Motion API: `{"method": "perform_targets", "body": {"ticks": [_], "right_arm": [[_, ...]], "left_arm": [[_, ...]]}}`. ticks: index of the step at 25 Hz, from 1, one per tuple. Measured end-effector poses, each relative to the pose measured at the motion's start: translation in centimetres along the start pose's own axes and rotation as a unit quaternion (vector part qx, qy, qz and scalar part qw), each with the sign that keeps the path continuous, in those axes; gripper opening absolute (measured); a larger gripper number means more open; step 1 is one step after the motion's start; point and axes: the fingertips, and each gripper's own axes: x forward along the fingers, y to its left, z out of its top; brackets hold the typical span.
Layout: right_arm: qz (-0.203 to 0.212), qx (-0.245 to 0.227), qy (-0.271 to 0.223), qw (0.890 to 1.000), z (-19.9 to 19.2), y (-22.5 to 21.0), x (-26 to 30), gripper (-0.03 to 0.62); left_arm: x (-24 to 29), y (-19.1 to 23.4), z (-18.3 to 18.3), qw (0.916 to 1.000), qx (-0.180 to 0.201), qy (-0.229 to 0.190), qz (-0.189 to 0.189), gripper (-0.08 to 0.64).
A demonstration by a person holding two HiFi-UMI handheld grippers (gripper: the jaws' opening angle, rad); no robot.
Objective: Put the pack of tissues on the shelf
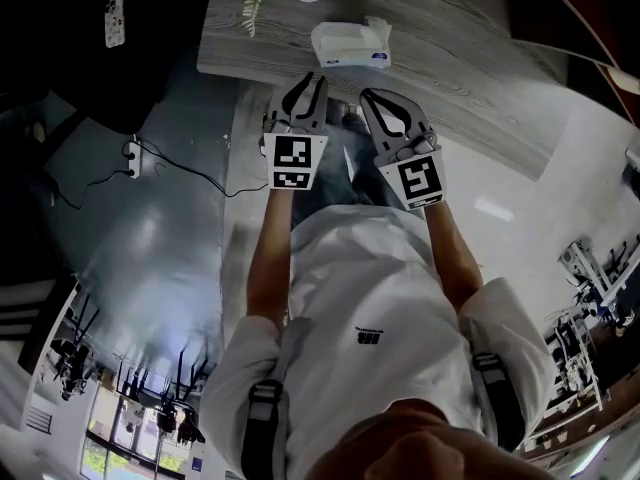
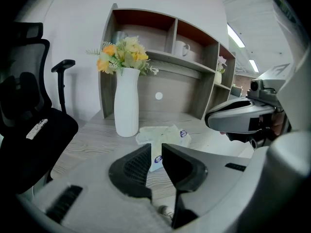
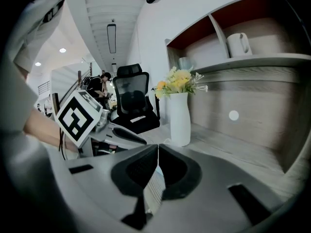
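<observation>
White pack of tissues waits ungrasped toward the counter's front edge; left claw is barely parted, right claw closed, both empty.

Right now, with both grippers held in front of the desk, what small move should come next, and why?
Probably open the left gripper wider. Its jaws stand only a narrow slit apart, and the pack of tissues, lying on the table straight ahead of it, looks broader than that slit. The right gripper is shut and seems less well lined up with the pack.
</observation>
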Motion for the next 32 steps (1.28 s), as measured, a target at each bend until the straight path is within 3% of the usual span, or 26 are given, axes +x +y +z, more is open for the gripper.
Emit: {"method": "perform_targets", "body": {"ticks": [17,27,32], "right_arm": [[-0.015,0.022,0.015,1.0,-1.7,-0.7,1.9,0.028],[-0.019,0.01,0.026,0.999,-1.9,-1.3,2.4,0.028],[-0.027,0.015,0.028,0.999,-2.2,-1.6,2.5,0.028]], "left_arm": [[4.5,1.2,-3.8,0.9987,0.003,0.048,-0.018,0.087],[6.7,1.6,-5.8,0.9969,-0.004,0.073,-0.028,0.097],[7.2,1.5,-6.3,0.9966,-0.009,0.077,-0.028,0.071]]}}
